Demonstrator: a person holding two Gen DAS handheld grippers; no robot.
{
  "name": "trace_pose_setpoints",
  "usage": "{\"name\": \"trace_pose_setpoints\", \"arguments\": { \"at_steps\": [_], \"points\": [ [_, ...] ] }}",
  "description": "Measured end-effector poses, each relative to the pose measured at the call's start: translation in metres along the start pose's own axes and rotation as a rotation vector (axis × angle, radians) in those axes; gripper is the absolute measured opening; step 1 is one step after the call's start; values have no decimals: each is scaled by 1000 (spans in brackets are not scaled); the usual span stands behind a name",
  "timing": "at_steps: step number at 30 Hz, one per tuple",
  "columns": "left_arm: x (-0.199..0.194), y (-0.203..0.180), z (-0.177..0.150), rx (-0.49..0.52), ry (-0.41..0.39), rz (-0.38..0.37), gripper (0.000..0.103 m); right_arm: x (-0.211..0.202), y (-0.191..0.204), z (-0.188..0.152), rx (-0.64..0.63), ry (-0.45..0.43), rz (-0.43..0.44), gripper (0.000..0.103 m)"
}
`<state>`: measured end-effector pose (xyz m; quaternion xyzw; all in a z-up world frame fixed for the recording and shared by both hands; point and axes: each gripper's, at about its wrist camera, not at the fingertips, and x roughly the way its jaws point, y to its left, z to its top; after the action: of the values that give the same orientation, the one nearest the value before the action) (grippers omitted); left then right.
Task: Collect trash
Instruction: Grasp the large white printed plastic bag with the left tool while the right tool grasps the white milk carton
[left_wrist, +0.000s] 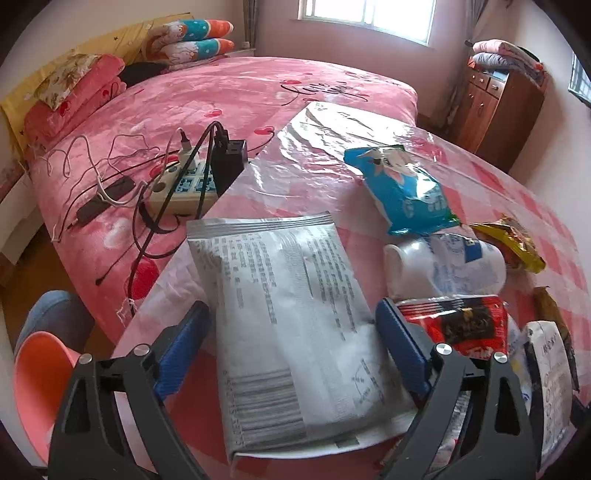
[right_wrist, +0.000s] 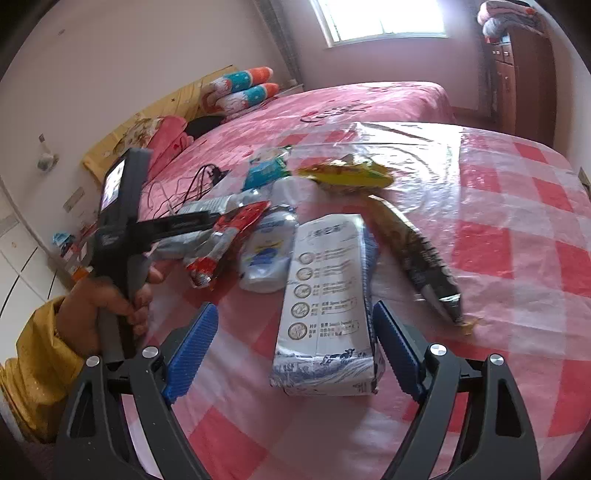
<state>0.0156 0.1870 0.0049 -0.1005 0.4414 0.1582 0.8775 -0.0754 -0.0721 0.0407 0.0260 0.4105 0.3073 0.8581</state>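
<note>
Our left tongs (left_wrist: 291, 332) spread wide around the silver pouch (left_wrist: 291, 325) on the bench (right_wrist: 517, 229); our right tongs (right_wrist: 295, 343) gape astride the milk carton (right_wrist: 327, 306), ready to pinch each.

- Pink bed (left_wrist: 229, 96) on the far left
- Power strip (left_wrist: 181, 184) with cables on its near edge
- Stacked pillows (left_wrist: 192, 37) far left
- Wooden cabinet (left_wrist: 495, 107) far right
- Window (left_wrist: 369, 16) beyond

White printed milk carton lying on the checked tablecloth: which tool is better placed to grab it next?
Right. The right tool is open and already straddles the white printed milk carton; the left tool straddles a silver foil pouch instead.
</note>
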Motion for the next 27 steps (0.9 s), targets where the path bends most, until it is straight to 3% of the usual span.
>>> {"name": "trace_pose_setpoints", "arguments": {
  "at_steps": [12, 16, 20, 27],
  "points": [
    [1, 0, 1, 12, -10, 9, 87, 29, -1, 7, 16, 55, -109, 85],
    [0, 1, 1, 9, -13, 5, 84, 35, 0, 9, 9, 65, -154, 74],
    [-4, 7, -1, -21, -31, -15, 73, 36, 1, 10, 7, 63, -198, 59],
    [-14, 20, -6, -50, -39, -69, 61, 36, 3, 9, -2, 62, -204, 57]
  ]
}}
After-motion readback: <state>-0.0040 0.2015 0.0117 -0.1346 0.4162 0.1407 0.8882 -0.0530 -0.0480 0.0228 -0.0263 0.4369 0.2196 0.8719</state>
